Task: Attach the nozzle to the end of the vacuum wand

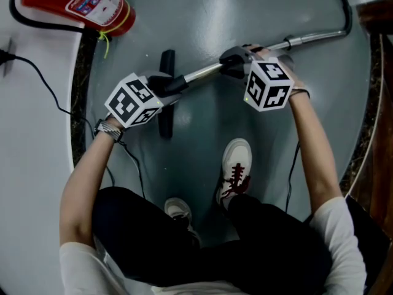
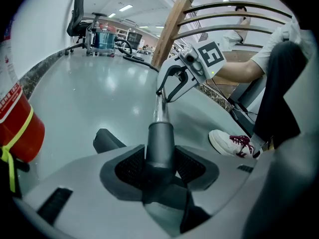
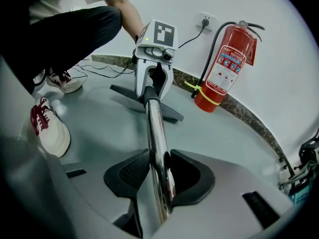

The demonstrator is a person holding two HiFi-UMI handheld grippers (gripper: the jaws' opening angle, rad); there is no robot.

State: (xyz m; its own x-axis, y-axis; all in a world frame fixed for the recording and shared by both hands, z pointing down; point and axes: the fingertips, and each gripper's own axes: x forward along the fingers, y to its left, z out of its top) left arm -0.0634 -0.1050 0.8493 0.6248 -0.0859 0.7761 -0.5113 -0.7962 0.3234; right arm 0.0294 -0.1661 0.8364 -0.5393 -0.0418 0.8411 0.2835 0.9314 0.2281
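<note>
Seen from above, a person stands on a glossy grey-green floor with both arms stretched forward, each hand carrying a tool topped by a black-and-white marker cube. The left claw is clenched on the dark grey neck of the nozzle. In the left gripper view its ribbed pads press on both sides of that neck. The nozzle's flat dark floor head lies on the floor just beyond the left claw, crosswise to the tube. The chrome vacuum wand runs from that neck up and to the right, and its near end meets the neck's dark sleeve; how deep it sits cannot be told. The right claw is clenched on the wand further along. In the right gripper view the shiny tube passes between its dark pads and leads straight to the left claw and the nozzle. Past the right claw the wand runs on toward the upper right and curves away at the edge of view. A white shoe with dark red laces stands on the floor below the wand, between the two arms. A red fire extinguisher stands at the upper left by the wall, and a thin black cable trails beside it.
</note>
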